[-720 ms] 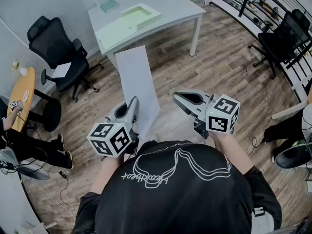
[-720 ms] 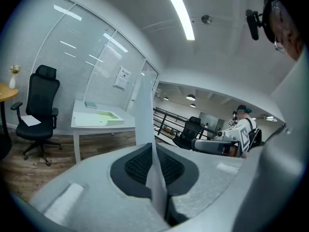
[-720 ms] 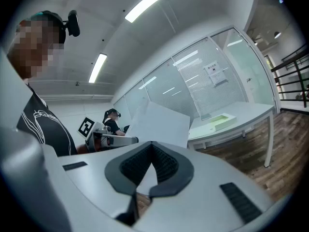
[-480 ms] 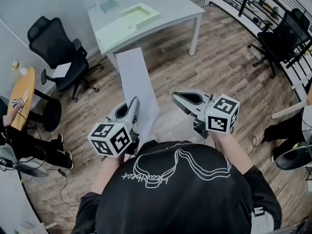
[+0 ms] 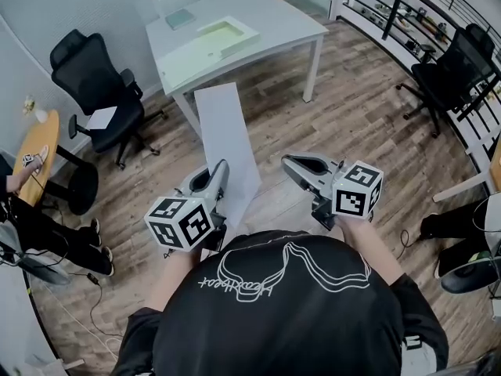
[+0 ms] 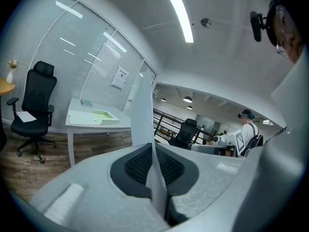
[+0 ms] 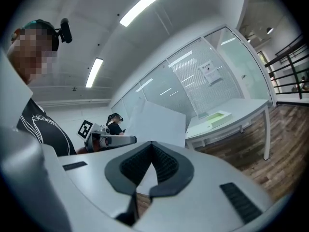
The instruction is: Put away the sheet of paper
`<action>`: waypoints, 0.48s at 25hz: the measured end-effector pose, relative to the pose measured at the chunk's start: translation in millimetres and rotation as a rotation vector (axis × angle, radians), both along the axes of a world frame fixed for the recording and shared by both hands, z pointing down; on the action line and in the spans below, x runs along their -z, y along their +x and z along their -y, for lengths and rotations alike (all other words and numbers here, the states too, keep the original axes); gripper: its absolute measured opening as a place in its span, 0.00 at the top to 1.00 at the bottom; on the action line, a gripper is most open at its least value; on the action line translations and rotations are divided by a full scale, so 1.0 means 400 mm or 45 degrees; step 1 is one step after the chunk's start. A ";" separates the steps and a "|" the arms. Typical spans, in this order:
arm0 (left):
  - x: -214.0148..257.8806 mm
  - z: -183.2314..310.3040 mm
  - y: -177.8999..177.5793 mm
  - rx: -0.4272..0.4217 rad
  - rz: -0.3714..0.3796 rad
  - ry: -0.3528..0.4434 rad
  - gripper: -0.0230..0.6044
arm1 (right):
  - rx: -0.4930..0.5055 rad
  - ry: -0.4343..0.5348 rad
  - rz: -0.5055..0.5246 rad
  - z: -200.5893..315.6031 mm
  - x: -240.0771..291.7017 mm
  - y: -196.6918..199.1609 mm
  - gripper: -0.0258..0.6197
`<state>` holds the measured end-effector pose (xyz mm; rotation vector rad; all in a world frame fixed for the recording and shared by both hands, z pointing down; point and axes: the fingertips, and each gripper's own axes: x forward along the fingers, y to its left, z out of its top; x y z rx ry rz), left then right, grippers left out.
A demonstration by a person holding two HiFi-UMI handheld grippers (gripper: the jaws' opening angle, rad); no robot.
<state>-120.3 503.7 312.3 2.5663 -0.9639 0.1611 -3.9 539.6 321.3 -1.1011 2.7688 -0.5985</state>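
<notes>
A white sheet of paper (image 5: 227,143) stands upright in front of the person, its lower edge pinched by my left gripper (image 5: 221,168). In the left gripper view the paper (image 6: 143,111) rises edge-on from between the closed pads of that gripper (image 6: 151,145). My right gripper (image 5: 286,161) hovers a short way right of the sheet, apart from it. Its jaws meet at the tips in the right gripper view (image 7: 152,145), with nothing between them. That view also shows the paper (image 7: 161,122) and the left gripper (image 7: 110,140) beyond.
A white table (image 5: 270,10) stands ahead with a pale green tray (image 5: 210,41) and a small book (image 5: 179,19) on it. Black office chairs (image 5: 98,92) (image 5: 450,73) flank the wooden floor. A round wooden table (image 5: 35,151) and a seated person are at the left; a railing runs along the right.
The head view has shifted a little. Both grippers and the held sheet sit slightly lower and to the right in it, in the same pose.
</notes>
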 end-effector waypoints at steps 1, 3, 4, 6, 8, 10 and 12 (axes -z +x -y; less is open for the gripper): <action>0.002 -0.001 0.004 -0.003 -0.007 0.000 0.94 | -0.002 -0.004 -0.003 -0.002 -0.003 0.005 0.94; 0.008 -0.002 0.011 -0.002 -0.019 0.003 0.94 | -0.006 -0.007 -0.005 -0.004 -0.004 0.015 0.94; 0.011 -0.001 0.015 0.000 -0.026 0.003 0.94 | -0.009 -0.007 -0.003 -0.003 -0.003 0.021 0.94; 0.013 0.002 0.026 -0.004 -0.039 -0.010 0.94 | -0.011 -0.006 0.004 0.002 0.003 0.030 0.94; 0.011 0.005 0.035 -0.016 -0.041 -0.023 0.94 | -0.009 -0.006 0.014 0.007 0.005 0.036 0.94; 0.013 0.012 0.034 -0.021 -0.035 -0.020 0.94 | -0.009 -0.007 0.026 0.011 0.004 0.039 0.94; 0.018 0.028 0.032 -0.018 -0.038 -0.013 0.94 | -0.016 -0.013 0.037 0.023 -0.002 0.043 0.94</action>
